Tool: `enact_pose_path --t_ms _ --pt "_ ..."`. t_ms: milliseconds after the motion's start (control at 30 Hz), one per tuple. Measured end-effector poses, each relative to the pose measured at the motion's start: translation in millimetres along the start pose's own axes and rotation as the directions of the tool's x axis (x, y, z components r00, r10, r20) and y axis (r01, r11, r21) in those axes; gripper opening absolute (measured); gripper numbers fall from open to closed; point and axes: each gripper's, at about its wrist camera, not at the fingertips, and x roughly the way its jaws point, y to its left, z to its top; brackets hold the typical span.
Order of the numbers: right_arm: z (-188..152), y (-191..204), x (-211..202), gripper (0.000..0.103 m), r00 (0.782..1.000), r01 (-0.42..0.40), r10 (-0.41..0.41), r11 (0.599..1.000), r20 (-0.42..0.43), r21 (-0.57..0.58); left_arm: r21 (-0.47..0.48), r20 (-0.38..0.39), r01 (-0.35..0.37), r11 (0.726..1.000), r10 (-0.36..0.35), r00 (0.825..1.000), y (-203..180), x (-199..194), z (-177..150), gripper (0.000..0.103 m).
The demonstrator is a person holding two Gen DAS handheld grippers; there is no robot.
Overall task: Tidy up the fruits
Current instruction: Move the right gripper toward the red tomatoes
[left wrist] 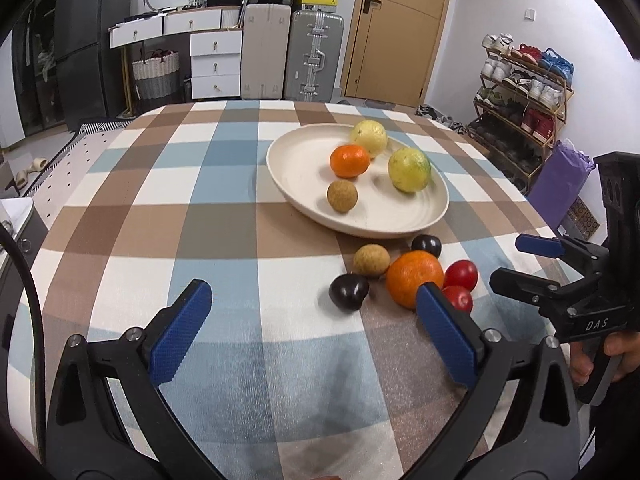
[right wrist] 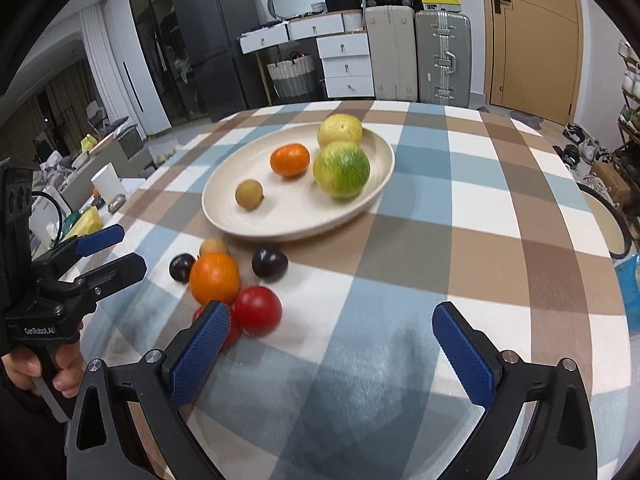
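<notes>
A cream plate (left wrist: 304, 168) (right wrist: 240, 216) holds two yellow-green citrus fruits (left wrist: 409, 170) (right wrist: 341, 169), a small orange (left wrist: 349, 161) (right wrist: 289, 159) and a tan longan (left wrist: 342, 195) (right wrist: 249, 195). In front of it on the cloth lie a large orange (left wrist: 408, 276) (right wrist: 214, 277), two dark plums (left wrist: 348, 291) (right wrist: 269, 263), a tan fruit (left wrist: 371, 260) (right wrist: 214, 246) and two red tomatoes (left wrist: 461, 274) (right wrist: 257, 310). My left gripper (left wrist: 316, 330) is open and empty, just short of the pile. My right gripper (right wrist: 334, 346) is open and empty, right of the tomatoes.
The table has a blue, brown and white checked cloth (left wrist: 224, 216). Suitcases (left wrist: 316, 56), white drawers (left wrist: 216, 64) and a door (left wrist: 396, 32) stand behind it. A shoe rack (left wrist: 520, 88) is at the right. The other gripper shows at each view's edge (left wrist: 560, 272) (right wrist: 80, 264).
</notes>
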Motion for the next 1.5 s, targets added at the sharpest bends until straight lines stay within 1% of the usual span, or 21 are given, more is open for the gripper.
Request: enact_pose_path --t_ms 67,133,333,600,867,1133,1300,1367,1500 --pt "-2.6 0.1 3.1 0.103 0.999 0.025 -0.025 1.000 -0.024 -0.007 0.004 -0.016 -0.005 1.000 0.005 1.000 -0.2 3.9 -3.7 0.102" --pt "-5.7 1.4 6.8 0.103 0.997 0.066 -0.068 0.997 -0.048 -0.028 0.006 -0.027 -0.006 1.000 0.007 1.000 -1.2 4.9 -5.8 0.102" --pt "-10.1 7.7 12.5 0.103 0.995 0.063 -0.068 0.996 -0.073 -0.067 0.014 -0.036 -0.004 1.000 0.005 0.999 -3.0 6.9 -5.7 0.102" --pt "-4.4 19.0 21.8 0.103 0.991 0.094 -0.104 0.989 -0.083 -0.116 0.012 -0.055 0.009 1.000 -0.008 0.998 -4.0 10.8 -5.0 0.102" --pt "4.5 23.6 28.3 0.103 0.992 0.082 -0.092 0.990 -0.085 -0.118 -0.026 -0.077 0.018 1.000 -0.020 0.997 3.1 16.9 -4.6 0.102" --pt "11.3 26.0 33.0 0.101 0.995 0.050 -0.058 0.994 -0.081 -0.098 -0.044 -0.088 0.021 0.999 -0.025 0.996 7.5 20.0 -4.7 0.102" --pt "14.1 30.8 33.7 0.084 0.996 0.004 -0.013 0.994 -0.083 -0.106 -0.046 -0.095 0.022 0.999 -0.027 0.995 7.8 21.8 -4.6 0.102" --pt "15.3 32.4 33.6 0.082 0.997 0.004 -0.012 0.994 -0.077 -0.113 -0.046 -0.095 0.023 0.999 -0.027 0.995 7.7 21.8 -4.5 0.102" --pt "15.4 31.5 33.8 0.070 0.997 -0.034 0.026 0.994 -0.075 -0.100 -0.044 -0.096 0.024 0.999 -0.028 0.995 7.3 22.4 -4.5 0.102"
